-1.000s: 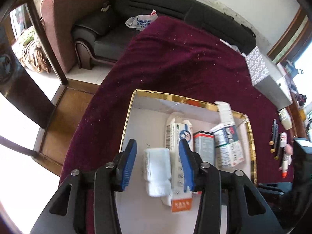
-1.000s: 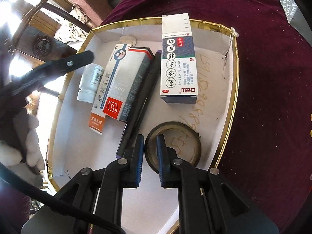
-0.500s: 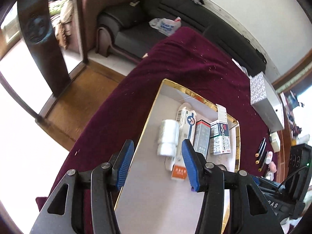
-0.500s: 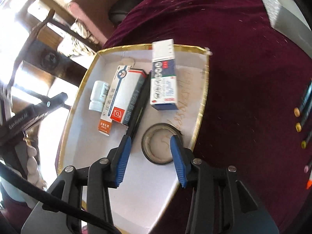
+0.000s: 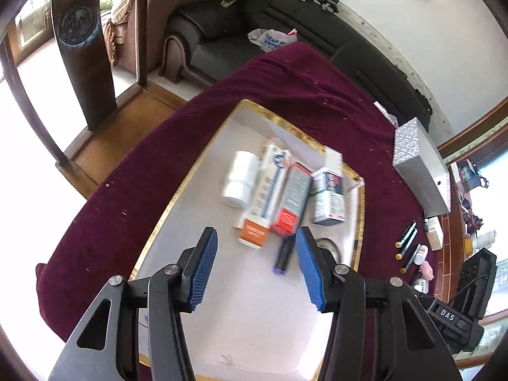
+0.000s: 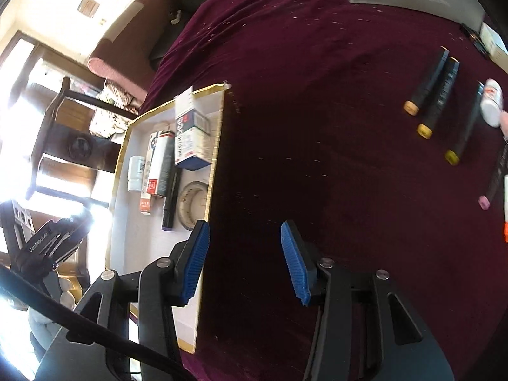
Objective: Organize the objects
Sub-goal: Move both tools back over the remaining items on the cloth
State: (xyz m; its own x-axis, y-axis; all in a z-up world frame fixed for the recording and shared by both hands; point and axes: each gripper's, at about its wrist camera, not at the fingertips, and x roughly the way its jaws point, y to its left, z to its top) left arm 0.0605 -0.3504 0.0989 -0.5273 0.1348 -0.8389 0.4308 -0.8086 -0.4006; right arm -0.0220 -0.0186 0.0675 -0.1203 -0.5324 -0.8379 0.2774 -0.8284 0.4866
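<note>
Objects for organizing are sitting in two groups on the counter, which is wearing a dark maroon cloth. One group is lying inside a shallow white tray with a gold rim, placed toward the counter's left edge: a white bottle on its side, a long white carton with an orange end touching it, a grey carton with a red end just beside that, a white and blue box nearest the tray's right wall, a dark marker with a purple cap below the cartons, and a round ring-shaped item by the right wall; the left wrist view is blurring these. The second group is lying near the counter's right edge: three dark markers with yellow caps side by side, a small white bottle just beside them, and a pink-capped marker nearer the edge. A grey box is standing toward the far right corner. The left claw is hanging above the tray's bare near part, spread, with nothing between its blue pads. The right claw is hovering over the tray's right rim and the bare cloth; its jaws have just been opening, now standing apart and gripping nothing.
</note>
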